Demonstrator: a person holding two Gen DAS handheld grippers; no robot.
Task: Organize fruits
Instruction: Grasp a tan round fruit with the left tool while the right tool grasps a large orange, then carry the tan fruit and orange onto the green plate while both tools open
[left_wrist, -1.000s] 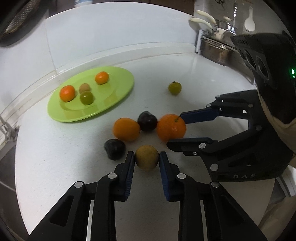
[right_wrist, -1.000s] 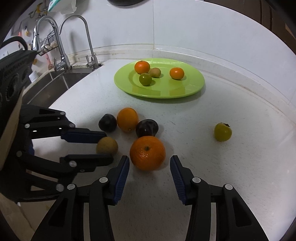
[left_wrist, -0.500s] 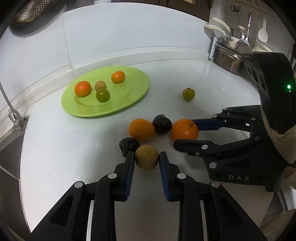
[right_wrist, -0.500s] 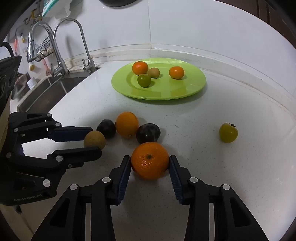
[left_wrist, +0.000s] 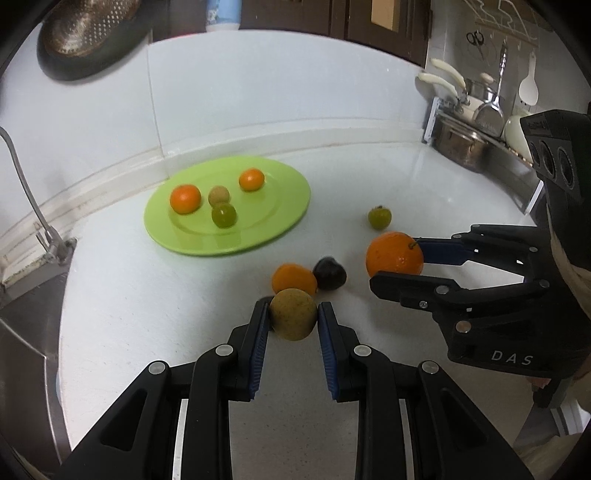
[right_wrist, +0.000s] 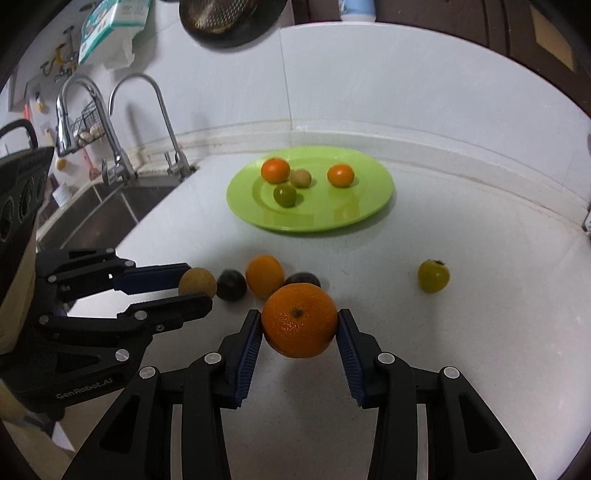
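White counter (left_wrist: 147, 295) — sink (right_wrist: 107, 206) beside, green plate (left_wrist: 258, 229) — tiled wall behind.

Right gripper (right_wrist: 299, 325): its blue pads clamp a big orange (right_wrist: 299, 319) on both sides.
Left gripper (right_wrist: 195, 286): at the left edge, closed on a tan round fruit (right_wrist: 197, 282).
Counter (right_wrist: 461, 350): white; 2 dark plums (right_wrist: 231, 285) and 1 smaller orange (right_wrist: 265, 276) sit close together behind the big orange; 1 green fruit (right_wrist: 433, 276) lies well apart to the right.
Plate (right_wrist: 365, 205): green, farther back, carrying 2 small oranges, 1 green fruit, 1 tan fruit.
Sink (right_wrist: 92, 206): back left, with 2 faucets (right_wrist: 155, 122).
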